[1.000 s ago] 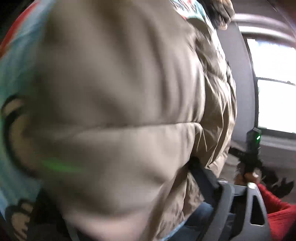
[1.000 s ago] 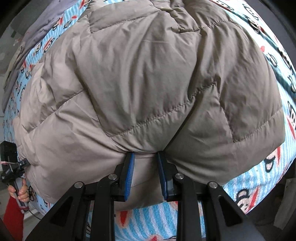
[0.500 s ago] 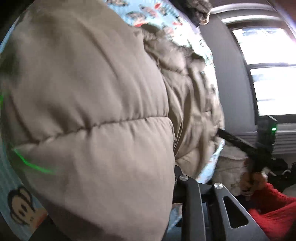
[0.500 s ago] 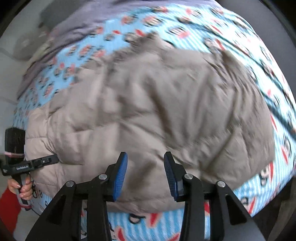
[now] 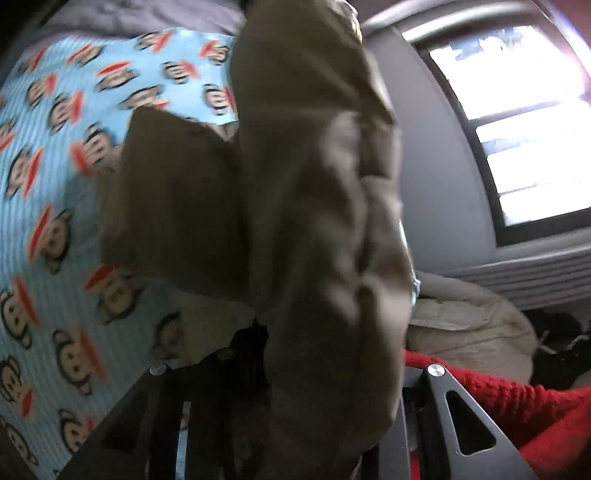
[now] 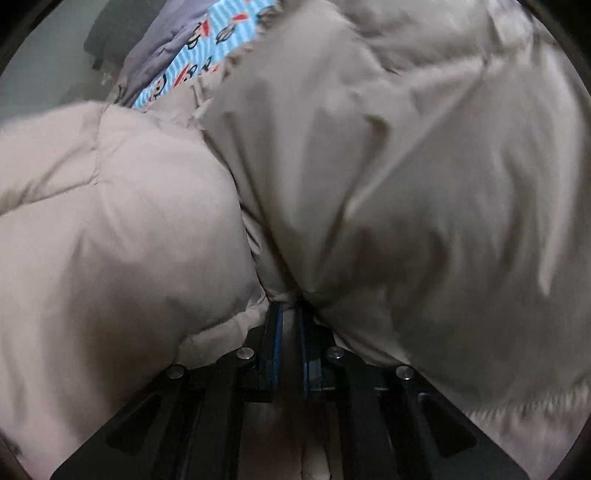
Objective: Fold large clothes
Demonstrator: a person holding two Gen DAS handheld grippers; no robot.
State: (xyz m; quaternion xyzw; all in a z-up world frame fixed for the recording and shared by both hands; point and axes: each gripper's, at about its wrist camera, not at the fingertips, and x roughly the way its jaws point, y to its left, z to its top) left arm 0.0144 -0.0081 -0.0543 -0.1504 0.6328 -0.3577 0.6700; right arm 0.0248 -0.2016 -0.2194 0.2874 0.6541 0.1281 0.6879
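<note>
Setting: I am working over a bed covered by a light blue sheet [image 5: 66,229] printed with cartoon monkey faces. A grey blanket [image 5: 147,14] lies along the far edge of it.

Task item: a large beige puffer jacket [image 6: 424,192], quilted and bulky. It fills nearly all of the right wrist view and is bunched into two big lobes, with a strip of the sheet showing at the far left between them.

Right gripper [image 6: 290,321]: my right gripper is clenched on a fold of the jacket. Its blue pads [image 6: 277,332] stand very close together with fabric pinched between them. The jaws have just been closing onto that fold.

Left gripper [image 5: 317,369]: my left gripper is grasping the jacket too. A thick, dim hanging mass of the jacket [image 5: 314,221] rises from between its black fingers and hides the tips. The fabric hangs above the sheet, apart from it at the left. The view is blurred.

Right side of the left view: a grey wall with a bright window [image 5: 517,122].

Near right: a red knitted sleeve [image 5: 517,413] at the lower corner, just beside the gripper frame.

Beyond the sleeve: a pale, cream heap of padded fabric [image 5: 465,314] lies under the window, well apart from the sheet.
</note>
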